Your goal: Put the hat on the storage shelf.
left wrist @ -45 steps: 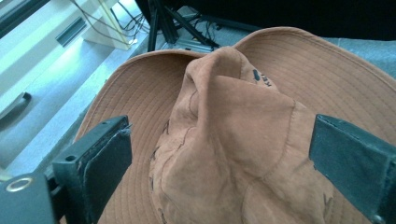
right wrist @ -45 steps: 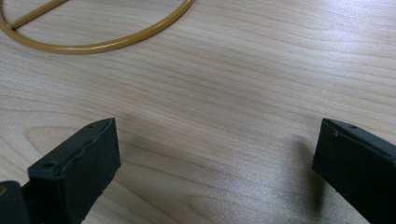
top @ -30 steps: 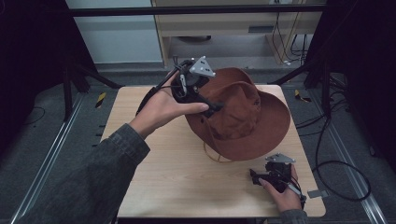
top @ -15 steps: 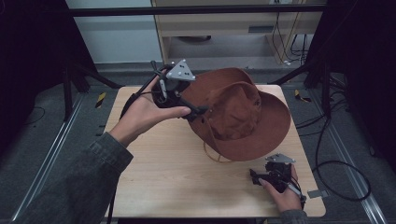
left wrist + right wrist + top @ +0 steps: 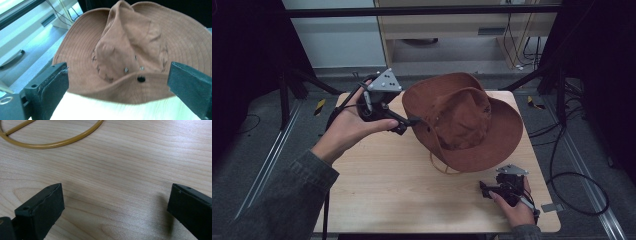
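Note:
A brown wide-brimmed hat [image 5: 462, 120] lies crown up on the right half of the wooden table [image 5: 387, 190]. Its crown is creased and its tan chin cord [image 5: 439, 167] loops out from under the front brim. My left gripper [image 5: 406, 125] hovers just left of the brim, open and holding nothing. In the left gripper view the hat [image 5: 130, 47] sits beyond the wide-apart jaws of the left gripper [image 5: 117, 67]. My right gripper [image 5: 484, 189] rests low near the table's front right edge, open. Its view shows bare wood between the jaws of the right gripper [image 5: 116, 188], with the cord [image 5: 50, 142] farther off.
Dark stand legs [image 5: 294, 82] and cables [image 5: 572, 175] surround the table on the floor. A pale cabinet [image 5: 447, 30] stands behind the table. Bare wood spans the table's left and front.
My left gripper has drawn back to the left, off the hat's crown, and now sits beside the brim. The crown has settled creased. The right gripper has stayed put.

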{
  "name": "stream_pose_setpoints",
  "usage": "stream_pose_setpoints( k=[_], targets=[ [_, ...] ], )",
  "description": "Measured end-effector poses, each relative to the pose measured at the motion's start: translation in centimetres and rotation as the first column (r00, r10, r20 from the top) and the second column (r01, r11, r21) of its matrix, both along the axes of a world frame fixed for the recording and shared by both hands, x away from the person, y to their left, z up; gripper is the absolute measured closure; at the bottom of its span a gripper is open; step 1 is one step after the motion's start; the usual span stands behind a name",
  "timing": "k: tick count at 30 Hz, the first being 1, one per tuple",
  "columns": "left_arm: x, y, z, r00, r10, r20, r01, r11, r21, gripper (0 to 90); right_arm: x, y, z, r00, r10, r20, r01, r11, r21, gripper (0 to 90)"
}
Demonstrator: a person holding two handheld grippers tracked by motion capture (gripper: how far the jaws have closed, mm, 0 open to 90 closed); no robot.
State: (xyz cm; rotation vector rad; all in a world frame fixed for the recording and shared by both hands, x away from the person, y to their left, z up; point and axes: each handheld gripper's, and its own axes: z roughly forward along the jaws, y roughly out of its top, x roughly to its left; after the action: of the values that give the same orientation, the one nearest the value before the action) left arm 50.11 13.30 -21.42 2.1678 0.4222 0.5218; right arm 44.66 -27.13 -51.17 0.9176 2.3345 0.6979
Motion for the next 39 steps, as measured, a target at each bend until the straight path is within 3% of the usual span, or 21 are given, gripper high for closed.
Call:
stream_pose_setpoints(
  k=[4,14,21,23,31,35,36,39],
  targets=[
    [-0.7,1.7,-0.7,0.9998,0.021,-0.005,-0.021,0.9993,-0.032,3.2,0.0,0.0,0.0,1.0000,0.001,-0.001,-0.001,1.0000,0.000,0.8],
    [-2.3,5.4,-2.9,0.9980,0.062,-0.012,-0.062,0.9974,-0.037,2.9,0.0,0.0,0.0,1.0000,-0.001,-0.002,0.001,1.0000,0.000,0.7],
    [-3.2,7.6,-7.1,0.9936,0.097,-0.056,-0.101,0.9927,-0.066,3.2,0.0,0.0,0.0,1.0000,0.001,-0.004,-0.001,1.0000,0.000,0.8],
    [-3.4,8.1,-8.3,0.9903,0.122,-0.067,-0.125,0.9910,-0.049,3.6,0.0,0.0,0.0,1.0000,0.000,-0.003,0.000,1.0000,0.000,0.8],
    [-2.2,10.3,-12.9,0.9700,0.207,-0.128,-0.211,0.9773,-0.020,4.5,0.0,0.0,0.0,1.0000,-0.002,-0.003,0.002,1.0000,-0.002,0.7],
    [-0.9,11.8,-16.1,0.9476,0.280,-0.154,-0.284,0.9587,-0.005,4.9,0.0,0.0,0.0,1.0000,-0.001,-0.003,0.001,1.0000,-0.002,0.7],
    [-0.9,11.8,-16.1,0.9476,0.280,-0.154,-0.284,0.9587,-0.005,4.9,0.0,0.0,0.0,1.0000,-0.001,-0.003,0.001,1.0000,-0.002,0.7],
    [-0.4,12.6,-18.0,0.9344,0.318,-0.161,-0.319,0.9475,0.018,4.9,0.0,0.0,0.0,1.0000,-0.002,-0.003,0.002,1.0000,-0.002,0.7]
  ],
)
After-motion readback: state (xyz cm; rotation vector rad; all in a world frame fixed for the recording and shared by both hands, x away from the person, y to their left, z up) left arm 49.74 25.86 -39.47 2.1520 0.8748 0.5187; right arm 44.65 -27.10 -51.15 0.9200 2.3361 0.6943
